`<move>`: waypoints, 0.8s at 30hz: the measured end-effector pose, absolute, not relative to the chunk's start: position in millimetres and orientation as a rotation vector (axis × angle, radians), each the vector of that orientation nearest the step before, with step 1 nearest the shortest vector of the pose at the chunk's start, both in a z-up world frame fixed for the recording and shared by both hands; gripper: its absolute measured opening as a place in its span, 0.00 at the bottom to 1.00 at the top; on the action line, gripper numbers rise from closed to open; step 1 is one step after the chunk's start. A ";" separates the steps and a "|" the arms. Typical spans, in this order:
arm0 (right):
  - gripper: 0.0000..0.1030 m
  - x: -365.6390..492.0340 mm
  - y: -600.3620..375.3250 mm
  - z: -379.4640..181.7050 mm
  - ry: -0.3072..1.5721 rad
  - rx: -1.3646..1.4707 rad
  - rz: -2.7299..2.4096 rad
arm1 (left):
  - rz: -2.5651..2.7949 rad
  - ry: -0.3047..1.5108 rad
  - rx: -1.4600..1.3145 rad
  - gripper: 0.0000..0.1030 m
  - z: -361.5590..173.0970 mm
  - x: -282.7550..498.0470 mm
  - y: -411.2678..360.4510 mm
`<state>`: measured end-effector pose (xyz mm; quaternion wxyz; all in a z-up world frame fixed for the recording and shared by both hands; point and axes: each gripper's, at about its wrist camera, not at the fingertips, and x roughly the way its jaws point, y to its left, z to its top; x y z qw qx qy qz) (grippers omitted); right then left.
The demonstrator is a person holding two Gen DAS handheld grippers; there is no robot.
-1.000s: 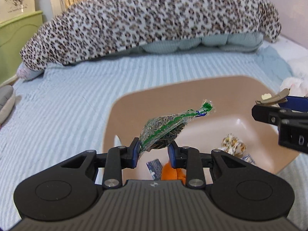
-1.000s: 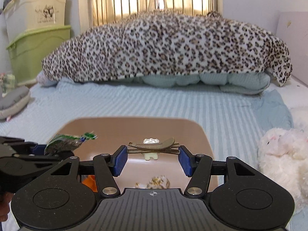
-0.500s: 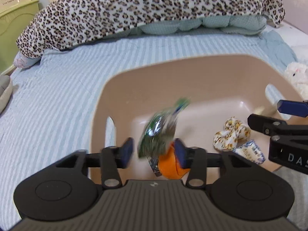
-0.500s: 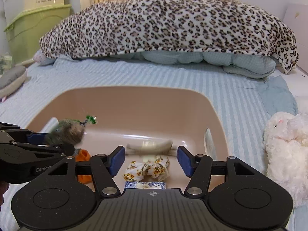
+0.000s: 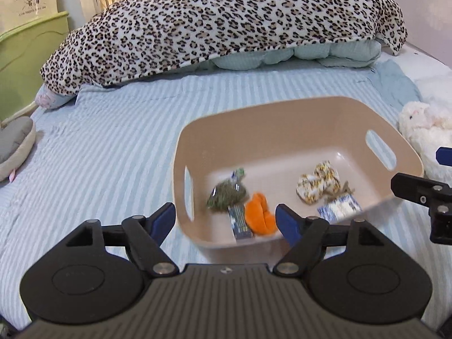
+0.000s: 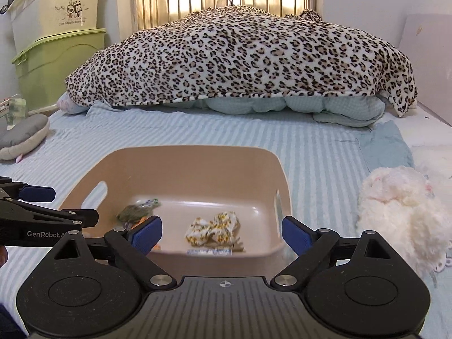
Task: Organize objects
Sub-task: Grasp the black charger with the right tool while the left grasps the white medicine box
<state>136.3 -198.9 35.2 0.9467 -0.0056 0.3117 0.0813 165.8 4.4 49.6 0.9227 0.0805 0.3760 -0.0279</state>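
A tan plastic basket [image 5: 282, 118] [image 6: 197, 158] sits on the striped bed. In it lie a clear bag of dried herbs [image 5: 226, 195] [image 6: 132, 212], an orange piece [image 5: 258, 214], a dark packet [image 5: 239, 223], a yellow-patterned scrunchie [image 5: 316, 183] [image 6: 214, 227], a brown hair clip [image 5: 340, 190] [image 6: 226, 244] and a blue-white packet [image 5: 339, 207]. My left gripper [image 5: 226, 220] is open and empty above the basket's near rim. My right gripper [image 6: 221, 231] is open and empty over the basket's near side.
A leopard-print blanket [image 6: 240, 56] over a quilt fills the far bed. A white plush toy [image 6: 395, 214] lies right of the basket. A grey cushion [image 6: 22, 138] lies left. Green and beige storage boxes [image 6: 56, 42] stand at the far left.
Both grippers opened. The herb bag dropped from the left gripper and the hair clip from the right gripper into the basket. Both grippers pulled back from it.
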 end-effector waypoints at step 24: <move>0.95 86.0 -198.9 -61.6 0.863 0.044 0.128 | -0.148 1.028 0.201 0.80 -39.8 107.6 6.2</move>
